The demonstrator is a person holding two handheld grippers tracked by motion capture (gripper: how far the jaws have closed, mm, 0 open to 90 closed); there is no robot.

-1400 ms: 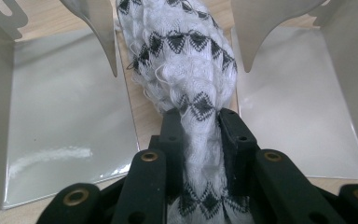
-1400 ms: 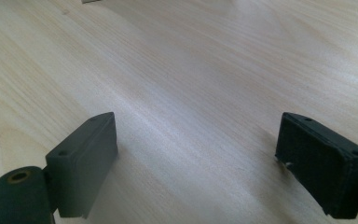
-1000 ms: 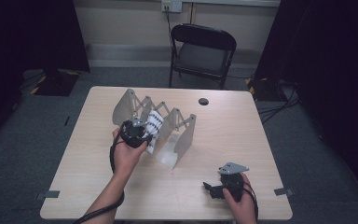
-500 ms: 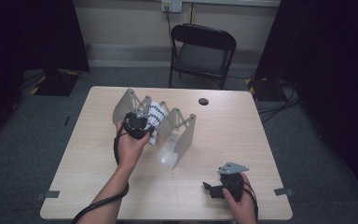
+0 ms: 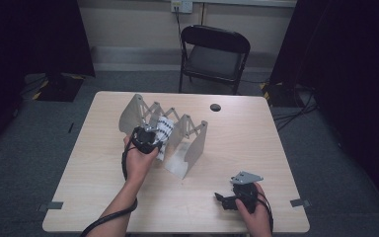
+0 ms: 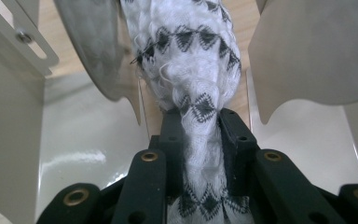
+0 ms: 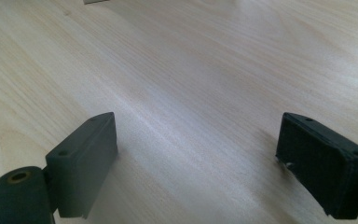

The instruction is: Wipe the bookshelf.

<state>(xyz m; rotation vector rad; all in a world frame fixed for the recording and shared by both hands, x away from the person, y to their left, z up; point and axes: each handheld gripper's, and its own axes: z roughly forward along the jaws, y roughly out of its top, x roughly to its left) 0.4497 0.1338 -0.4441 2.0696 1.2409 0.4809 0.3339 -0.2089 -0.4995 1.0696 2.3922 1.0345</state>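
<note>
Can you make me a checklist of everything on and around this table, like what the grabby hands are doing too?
Surface: light wooden table, with bare wood under the right gripper.
Job's things: white cloth with black zigzags, hanging between the grey panels of a folding metal rack.
Clutter: a small round black thing near the far edge.
Grippers: left gripper is shut on the cloth at the rack; right gripper is open and holds nothing, low over the table near the front edge.
Cables: a black cable trails along the left forearm.
Surroundings: black folding chair behind the table, grey carpet, dark curtains at both sides.
</note>
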